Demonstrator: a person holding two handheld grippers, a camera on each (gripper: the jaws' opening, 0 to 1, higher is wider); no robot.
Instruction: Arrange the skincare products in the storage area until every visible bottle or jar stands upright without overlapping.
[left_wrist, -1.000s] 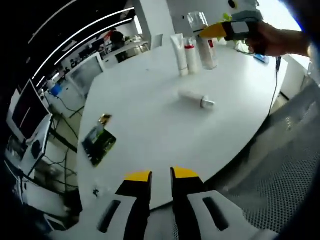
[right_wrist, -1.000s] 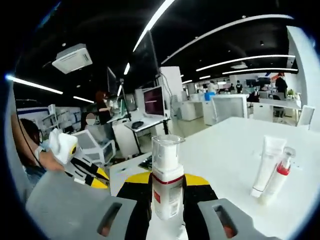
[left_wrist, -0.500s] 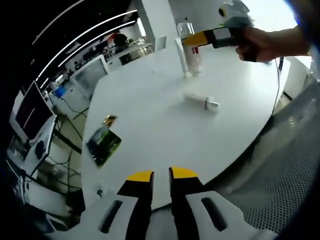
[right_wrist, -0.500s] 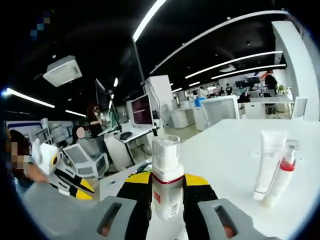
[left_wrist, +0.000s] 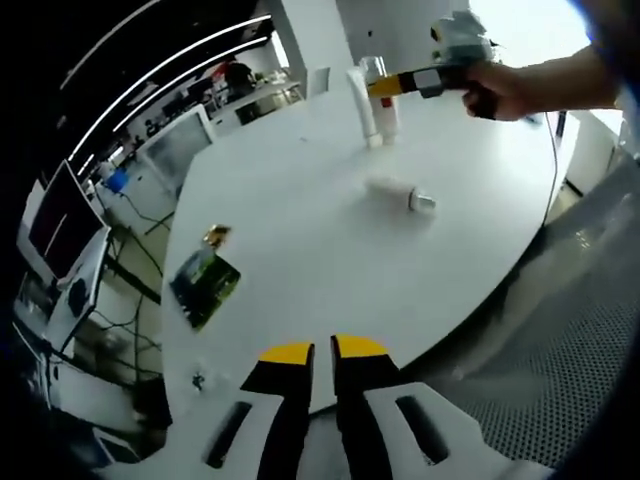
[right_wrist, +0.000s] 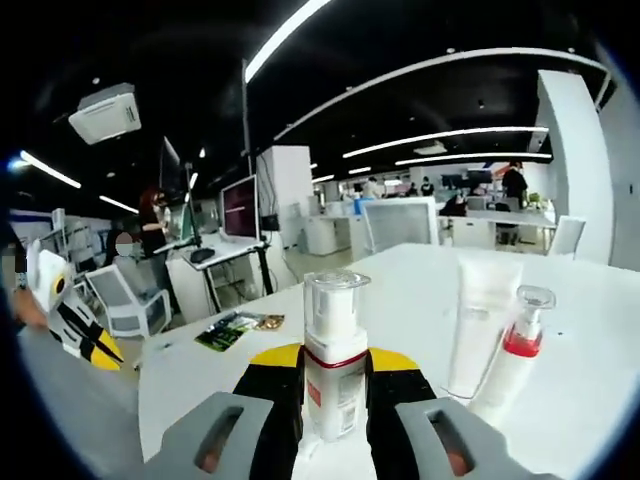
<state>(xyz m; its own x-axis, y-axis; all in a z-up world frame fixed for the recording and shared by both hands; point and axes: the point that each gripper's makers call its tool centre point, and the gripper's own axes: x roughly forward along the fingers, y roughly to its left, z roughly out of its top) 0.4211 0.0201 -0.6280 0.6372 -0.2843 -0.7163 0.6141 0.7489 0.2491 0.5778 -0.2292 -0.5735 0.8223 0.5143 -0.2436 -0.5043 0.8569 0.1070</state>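
Our right claw (right_wrist: 334, 385) is clamped on a pump bottle (right_wrist: 334, 365), one jaw on each side of its body, and the bottle stands upright between them with its clear cap on top. Whether its base touches the white table (right_wrist: 400, 285) we cannot tell. Just to the right of this claw, and a little beyond it, stand a white tube (right_wrist: 478, 322) and a slim bottle (right_wrist: 513, 350) with a red band and clear cap, close side by side, both upright. Farther off to the left of the claw a green packet (right_wrist: 228, 331) lies flat on the table, and at the far left edge the left claw (right_wrist: 78, 325) comes into the right gripper view.

In the left gripper view, our left claw (left_wrist: 322, 352) holds nothing, its yellow-tipped jaws drawn nearly together with a narrow gap between them, over the near edge of the table (left_wrist: 300, 250). Ahead of it and to the left lies the green packet (left_wrist: 204, 285). Well ahead, slightly right, a small bottle (left_wrist: 399, 193) lies on its side, apart from everything else. Beyond that, at the far side of the table, the white tube (left_wrist: 363, 104) stands upright, and the right claw (left_wrist: 385, 87), held by a hand (left_wrist: 503, 87), reaches in beside it from the right.
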